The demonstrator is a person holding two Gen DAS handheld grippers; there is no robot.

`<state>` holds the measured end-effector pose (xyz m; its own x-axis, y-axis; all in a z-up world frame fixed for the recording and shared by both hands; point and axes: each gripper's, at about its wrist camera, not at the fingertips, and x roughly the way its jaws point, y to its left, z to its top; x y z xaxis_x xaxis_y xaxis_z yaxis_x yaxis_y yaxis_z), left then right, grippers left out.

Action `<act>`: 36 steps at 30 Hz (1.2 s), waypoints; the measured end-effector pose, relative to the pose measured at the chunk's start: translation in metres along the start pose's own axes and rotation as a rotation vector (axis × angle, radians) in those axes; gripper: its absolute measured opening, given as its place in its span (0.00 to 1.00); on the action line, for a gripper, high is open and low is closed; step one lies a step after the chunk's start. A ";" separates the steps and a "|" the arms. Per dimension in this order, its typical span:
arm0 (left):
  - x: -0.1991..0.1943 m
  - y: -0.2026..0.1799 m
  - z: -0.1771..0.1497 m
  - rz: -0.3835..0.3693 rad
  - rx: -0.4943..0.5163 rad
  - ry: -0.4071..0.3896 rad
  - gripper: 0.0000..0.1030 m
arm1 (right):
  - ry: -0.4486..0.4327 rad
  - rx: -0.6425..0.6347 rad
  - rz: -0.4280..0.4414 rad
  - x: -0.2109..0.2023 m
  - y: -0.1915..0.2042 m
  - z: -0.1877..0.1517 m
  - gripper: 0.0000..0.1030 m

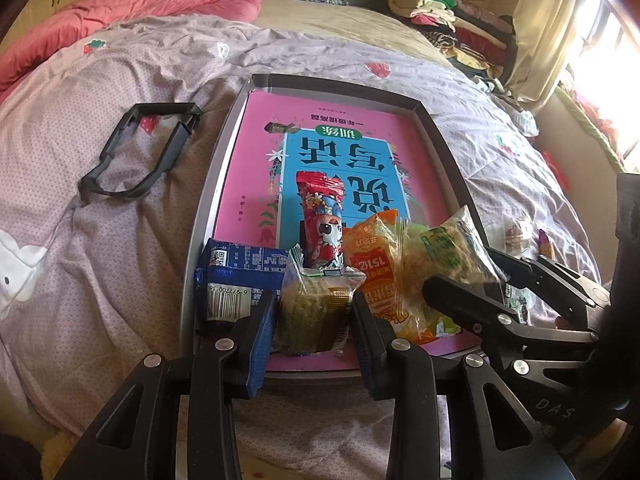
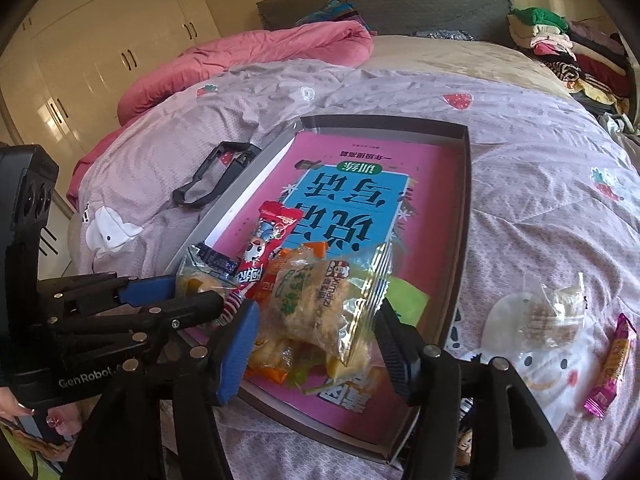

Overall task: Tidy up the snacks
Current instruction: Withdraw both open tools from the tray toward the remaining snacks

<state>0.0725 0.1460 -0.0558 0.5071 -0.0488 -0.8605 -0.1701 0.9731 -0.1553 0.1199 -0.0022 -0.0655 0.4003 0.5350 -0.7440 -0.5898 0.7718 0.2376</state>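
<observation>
A grey tray (image 1: pixel 216 184) (image 2: pixel 460 216) with a pink book in it lies on the bed. At its near end lie a blue packet (image 1: pixel 236 276), a red stick snack (image 1: pixel 320 216) (image 2: pixel 264 240) and an orange packet (image 1: pixel 370 256). My left gripper (image 1: pixel 314 316) has its jaws around a small clear cracker packet (image 1: pixel 316 308); contact is unclear. My right gripper (image 2: pixel 320 340) straddles a clear rice-cracker bag (image 2: pixel 320 304) (image 1: pixel 444 256), jaws apart. It shows in the left wrist view (image 1: pixel 480 280).
A black plastic frame (image 1: pixel 140 148) (image 2: pixel 216 180) lies left of the tray. A clear wafer packet (image 2: pixel 552 312) and a pink candy bar (image 2: pixel 612 360) lie on the quilt right of the tray. Folded clothes (image 1: pixel 452 20) are stacked at the far right.
</observation>
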 end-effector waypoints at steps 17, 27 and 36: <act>-0.006 -0.001 0.002 -0.004 0.004 -0.014 0.51 | -0.032 0.024 0.003 -0.019 -0.010 -0.006 0.59; -0.016 -0.006 0.004 -0.005 0.015 -0.038 0.62 | -0.049 0.029 -0.009 -0.028 -0.013 -0.007 0.59; -0.025 -0.004 0.007 -0.006 -0.021 -0.070 0.73 | -0.075 0.039 -0.028 -0.037 -0.016 -0.007 0.66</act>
<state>0.0664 0.1453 -0.0298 0.5660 -0.0375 -0.8235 -0.1843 0.9679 -0.1707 0.1098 -0.0370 -0.0460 0.4686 0.5358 -0.7024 -0.5506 0.7989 0.2421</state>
